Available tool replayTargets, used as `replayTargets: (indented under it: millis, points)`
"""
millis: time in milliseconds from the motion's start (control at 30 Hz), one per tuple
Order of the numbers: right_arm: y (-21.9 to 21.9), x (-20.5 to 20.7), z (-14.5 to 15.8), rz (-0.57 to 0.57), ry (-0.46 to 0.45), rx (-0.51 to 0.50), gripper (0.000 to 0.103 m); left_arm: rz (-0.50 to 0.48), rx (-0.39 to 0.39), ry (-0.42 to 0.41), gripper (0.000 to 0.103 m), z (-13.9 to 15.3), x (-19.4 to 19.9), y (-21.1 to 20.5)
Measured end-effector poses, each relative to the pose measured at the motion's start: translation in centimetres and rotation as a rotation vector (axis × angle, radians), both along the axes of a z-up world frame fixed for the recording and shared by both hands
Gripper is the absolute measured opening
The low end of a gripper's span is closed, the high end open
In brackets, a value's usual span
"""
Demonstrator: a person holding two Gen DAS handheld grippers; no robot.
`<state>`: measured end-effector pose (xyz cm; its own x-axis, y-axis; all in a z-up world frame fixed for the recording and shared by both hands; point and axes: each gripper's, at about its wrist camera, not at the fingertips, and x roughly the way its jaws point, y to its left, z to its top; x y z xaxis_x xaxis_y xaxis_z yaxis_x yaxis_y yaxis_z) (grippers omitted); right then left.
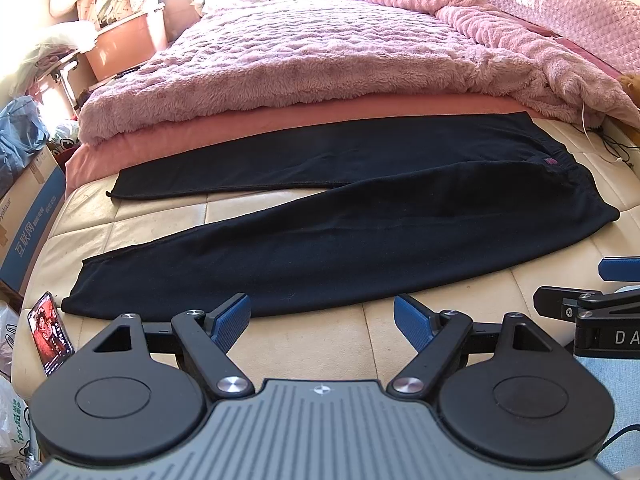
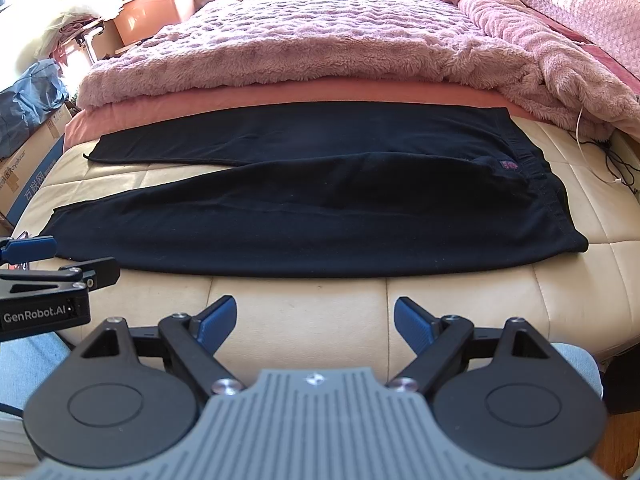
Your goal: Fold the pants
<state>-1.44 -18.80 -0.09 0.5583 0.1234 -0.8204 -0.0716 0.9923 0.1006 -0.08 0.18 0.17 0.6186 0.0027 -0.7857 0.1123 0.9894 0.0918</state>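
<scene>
A: Jaws first. Left gripper (image 1: 322, 322) was spread wide, blue pads (image 1: 230, 322) apart, nothing between them. Right gripper (image 2: 315, 322) same: splayed, empty.

B: Touching anything?

A: No. Both hovered over bare cream leather mattress (image 2: 304, 312), short of the cloth. In the left wrist view the right gripper's side showed at 3 o'clock; in the right wrist view the left one at 9 o'clock.

B: Pants?

A: Black pants (image 1: 340, 240) lay flat and unfolded at 12 o'clock from both grippers, crosswise on the mattress. Waistband (image 2: 548, 192) toward 2 o'clock, legs running toward 9–10 o'clock and split in a V, cuffs (image 1: 80, 292) well apart. Small pink tag (image 1: 551, 161) near the waistband.

B: Further out?

A: Far leg's edge beside a salmon sheet (image 1: 240, 128), fluffy pink blanket (image 1: 320, 52) beyond at 12. Phone (image 1: 50, 334), screen lit, at 9 o'clock near the near cuff. Cardboard box (image 1: 32, 216) at 10, cables (image 2: 612, 160) at 2.
</scene>
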Motion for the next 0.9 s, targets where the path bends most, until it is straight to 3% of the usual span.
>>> replayTargets:
  millis: [900]
  points:
    - [-0.04,-0.05,-0.33,0.008,0.003,0.006,0.082,0.008,-0.004,-0.001,0.095,0.6,-0.27,0.41]
